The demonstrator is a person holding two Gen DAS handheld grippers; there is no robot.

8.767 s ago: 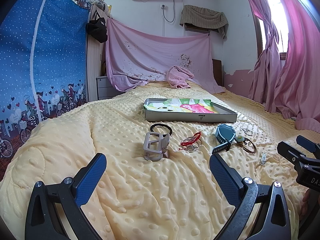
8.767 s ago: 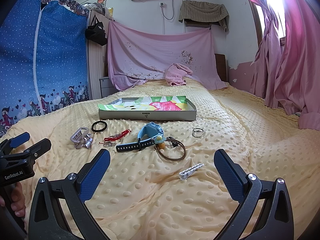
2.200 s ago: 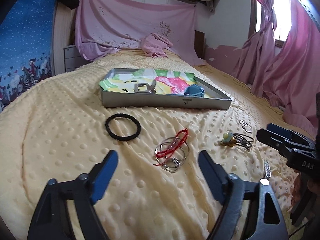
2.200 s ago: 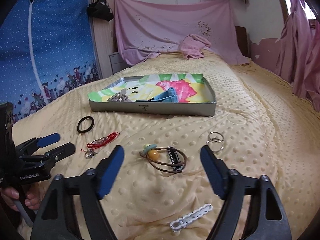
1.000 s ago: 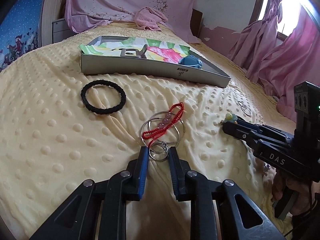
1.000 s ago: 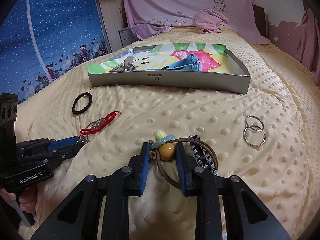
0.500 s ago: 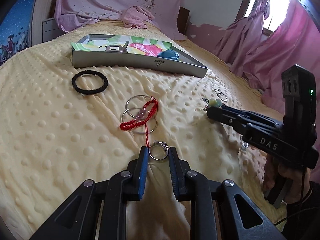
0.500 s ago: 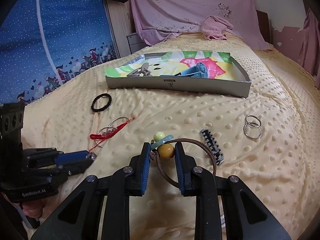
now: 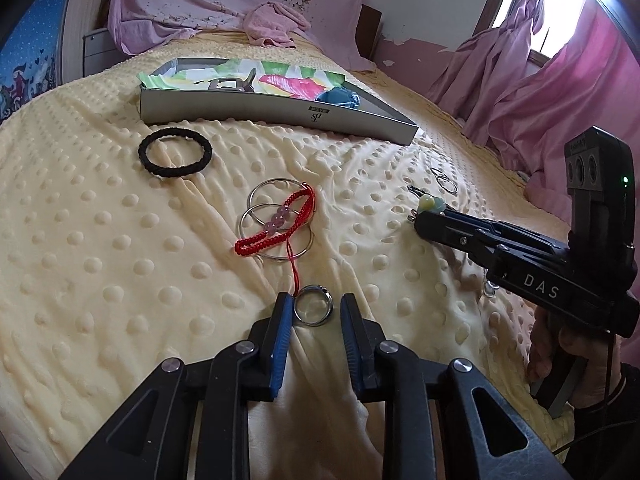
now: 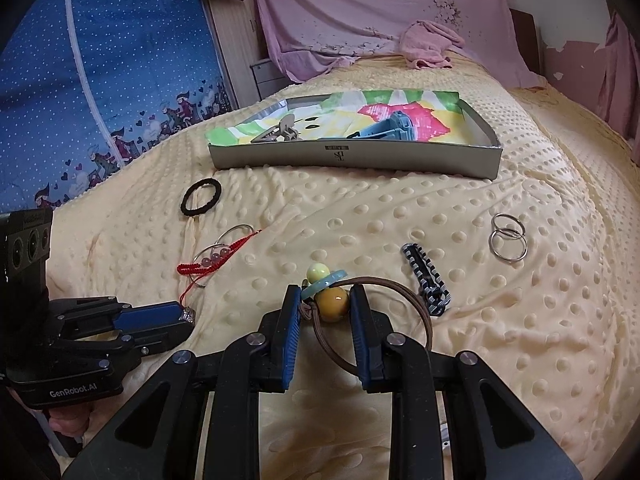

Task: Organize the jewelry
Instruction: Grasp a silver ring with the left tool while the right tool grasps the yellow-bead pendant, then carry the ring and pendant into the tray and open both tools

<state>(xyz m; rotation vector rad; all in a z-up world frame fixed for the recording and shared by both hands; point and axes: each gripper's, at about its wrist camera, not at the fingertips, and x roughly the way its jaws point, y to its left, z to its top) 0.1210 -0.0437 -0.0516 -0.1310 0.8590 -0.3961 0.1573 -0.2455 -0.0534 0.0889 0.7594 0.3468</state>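
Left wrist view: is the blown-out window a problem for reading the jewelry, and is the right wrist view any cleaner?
Left wrist view: the window is blown out, yet the silver ring and red bracelet read sharply; fisheye bends the gray tray. Right wrist view: even light, no glare, beaded hair tie crisp, corners vignetted.

A bed under a pale yellow dotted blanket [image 9: 100, 240] fills the room, pink sheet [image 10: 360, 12] draped at twelve o'clock, sunlit pink curtains [image 9: 560, 80] at two o'clock.
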